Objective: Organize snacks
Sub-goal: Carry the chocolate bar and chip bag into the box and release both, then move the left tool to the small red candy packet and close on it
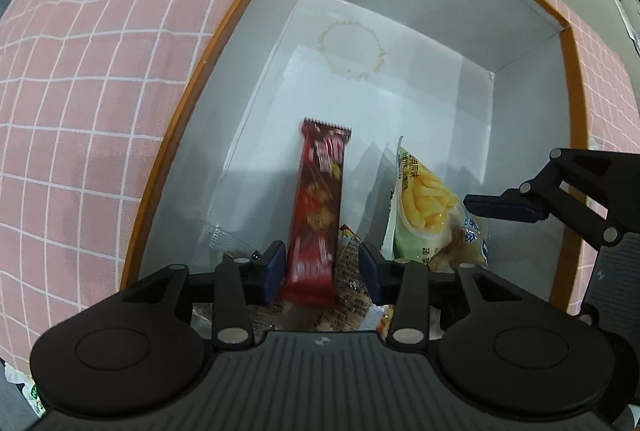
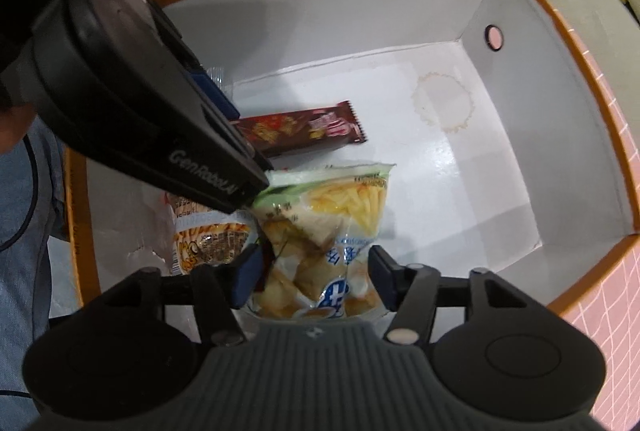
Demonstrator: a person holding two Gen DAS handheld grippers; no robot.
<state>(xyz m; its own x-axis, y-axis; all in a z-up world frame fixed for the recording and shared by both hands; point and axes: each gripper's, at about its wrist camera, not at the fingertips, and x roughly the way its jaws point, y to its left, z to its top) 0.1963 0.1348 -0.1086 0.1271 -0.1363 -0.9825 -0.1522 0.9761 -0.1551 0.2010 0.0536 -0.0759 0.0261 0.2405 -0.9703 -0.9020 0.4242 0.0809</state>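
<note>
Both claws are down inside the box [image 1: 400, 43], a white-lined carton with an orange rim sitting on a pink checked cloth [image 1: 80, 91]. The step in hand looks like placing snacks into it.

The left claw [image 1: 322, 265] is spread, its pads either side of the red bar [image 1: 318, 207]; a gap shows on the right pad's side, so the bar looks released or about to be, lying flat on the box floor and pointing away from the claw. Under it sits an orange packet [image 2: 208, 239] near the box's near wall.

The right claw [image 2: 314, 277] is also spread, straddling the lower end of the chip bag [image 2: 328, 227], which lies on the floor just beside the bar. Neither pad clearly presses the bag, so I judge it set down rather than held.

Next move, as I judge it: lift both claws straight up without snagging the wrappers, keeping them from knocking each other, since they are close together
</note>
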